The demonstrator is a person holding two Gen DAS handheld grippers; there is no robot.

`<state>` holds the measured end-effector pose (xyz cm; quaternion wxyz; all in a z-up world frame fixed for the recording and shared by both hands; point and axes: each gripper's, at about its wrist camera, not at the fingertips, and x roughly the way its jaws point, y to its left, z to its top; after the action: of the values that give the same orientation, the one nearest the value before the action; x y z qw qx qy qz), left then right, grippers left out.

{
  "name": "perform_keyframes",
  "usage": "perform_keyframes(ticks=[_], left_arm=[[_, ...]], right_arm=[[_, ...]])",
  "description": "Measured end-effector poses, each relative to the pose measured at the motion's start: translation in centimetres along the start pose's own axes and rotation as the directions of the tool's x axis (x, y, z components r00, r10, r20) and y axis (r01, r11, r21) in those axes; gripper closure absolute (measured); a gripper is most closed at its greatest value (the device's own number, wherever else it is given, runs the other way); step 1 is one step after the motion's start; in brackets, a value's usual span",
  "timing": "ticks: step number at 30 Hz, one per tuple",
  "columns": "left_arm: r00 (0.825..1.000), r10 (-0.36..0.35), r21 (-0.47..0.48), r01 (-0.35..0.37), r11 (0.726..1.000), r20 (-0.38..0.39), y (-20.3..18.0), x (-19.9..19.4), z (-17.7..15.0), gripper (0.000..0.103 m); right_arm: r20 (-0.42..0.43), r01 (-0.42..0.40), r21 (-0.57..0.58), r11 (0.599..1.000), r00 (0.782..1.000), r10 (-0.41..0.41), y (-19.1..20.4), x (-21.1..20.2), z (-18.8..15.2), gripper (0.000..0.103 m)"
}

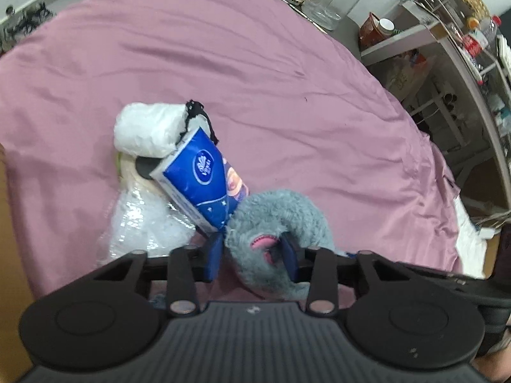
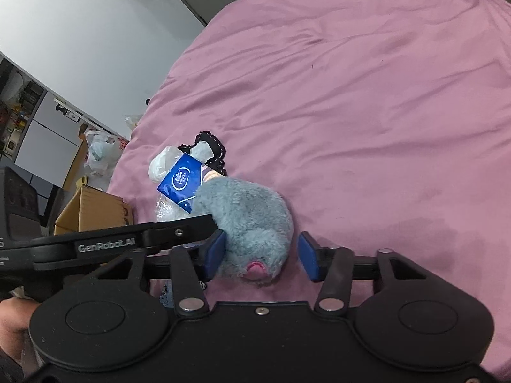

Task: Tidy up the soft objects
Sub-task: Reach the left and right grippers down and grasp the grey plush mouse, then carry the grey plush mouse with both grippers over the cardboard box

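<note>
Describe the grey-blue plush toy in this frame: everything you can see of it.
The plush toy is a rounded, fluffy grey-blue lump with pink patches low on its near side; what animal it is cannot be told. It lies on the pink bedsheet, its far side against the blue tissue pack. The right gripper straddles it, jaws open, the left pad touching fur. The left gripper also brackets it; whether that one grips cannot be told.

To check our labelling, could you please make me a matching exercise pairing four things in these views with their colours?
Things:
1. tissue pack
2. plush toy
3. bed cover
4. cardboard box

Colours:
a. mauve-pink
b. brown
c. grey-blue
d. deep blue with a white logo

Pairs: 1-d, 2-c, 3-a, 4-b.
</note>
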<state>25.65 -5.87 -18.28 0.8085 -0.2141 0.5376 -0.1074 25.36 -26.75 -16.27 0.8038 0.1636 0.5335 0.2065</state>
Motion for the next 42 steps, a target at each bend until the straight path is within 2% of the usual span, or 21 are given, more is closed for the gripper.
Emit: perform_keyframes(ticks=[4,11,18,28,42], left_arm=[[1.000,0.002,0.002,-0.002,1.000,0.021,-0.3,-0.3,0.0,0.079],[0.998,0.000,0.017,-0.001,1.000,0.064,-0.7,-2.1,-0.4,0.080],[0.990,-0.014,0.045,0.008,0.999,0.137,-1.4,-5.4,-0.9,0.080],[0.968,-0.015,0.038,0.006,0.999,0.252,-0.6,-11.1,-1.8,0.084],[0.925,0.018,-0.027,-0.009,1.000,0.380,4.2,-18.3,-3.7,0.084]], right_arm=[[0.021,0.006,-0.043,0.999,1.000,-0.005,1.0,-0.3,0.0,0.072],[0.061,0.010,-0.053,0.999,0.998,-0.007,2.0,-1.5,-0.2,0.074],[0.135,0.004,-0.095,0.996,0.991,0.009,4.0,-4.1,-0.7,0.074],[0.213,-0.024,-0.158,0.987,0.975,0.058,8.5,-6.3,-1.6,0.076],[0.248,-0.068,-0.243,0.968,0.960,0.130,15.8,-6.0,-3.7,0.076]])
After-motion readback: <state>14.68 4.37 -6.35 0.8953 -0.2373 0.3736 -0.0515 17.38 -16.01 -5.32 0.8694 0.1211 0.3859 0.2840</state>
